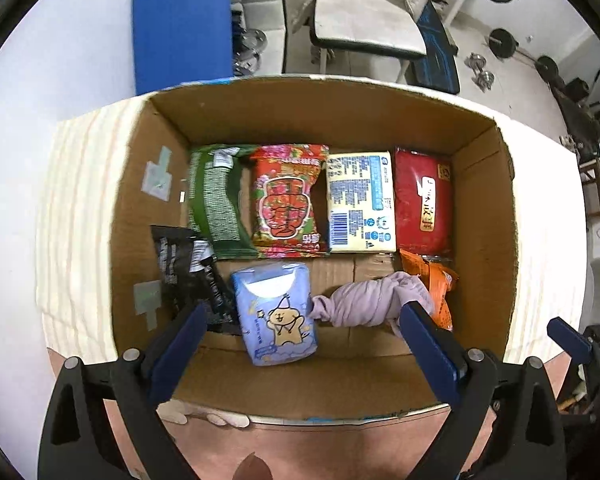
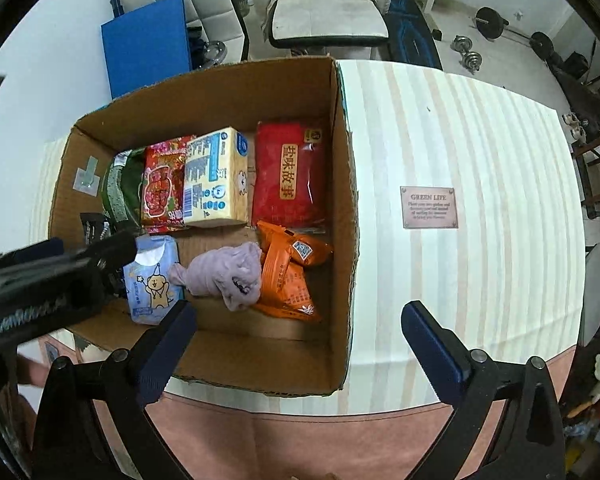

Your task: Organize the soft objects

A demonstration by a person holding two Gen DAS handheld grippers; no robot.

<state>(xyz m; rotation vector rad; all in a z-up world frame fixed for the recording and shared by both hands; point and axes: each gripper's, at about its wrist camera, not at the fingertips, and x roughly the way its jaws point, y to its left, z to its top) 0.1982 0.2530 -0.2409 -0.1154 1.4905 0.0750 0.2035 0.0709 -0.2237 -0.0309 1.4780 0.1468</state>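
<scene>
An open cardboard box point(image 1: 300, 108) holds soft packs. Along its far side lie a green packet point(image 1: 216, 200), a red floral packet point(image 1: 286, 204), a yellow tissue pack point(image 1: 360, 204) and a red packet point(image 1: 422, 200). Nearer lie a black packet point(image 1: 188, 276), a blue tissue pack with a bear point(image 1: 276, 312), a knotted lilac cloth point(image 1: 368, 304) and orange packets point(image 1: 440, 284). My left gripper point(image 1: 304, 336) hangs open above the blue pack and the cloth, holding nothing. My right gripper point(image 2: 304, 340) is open and empty over the box's right wall point(image 2: 344, 200), with the lilac cloth point(image 2: 228, 276) beyond its left finger.
The box stands on a striped tablecloth point(image 2: 460, 140) bearing a small plaque point(image 2: 428, 207). Beyond the table are a white chair point(image 1: 364, 28), a blue board point(image 1: 180, 32) and dumbbells point(image 2: 468, 54) on the floor.
</scene>
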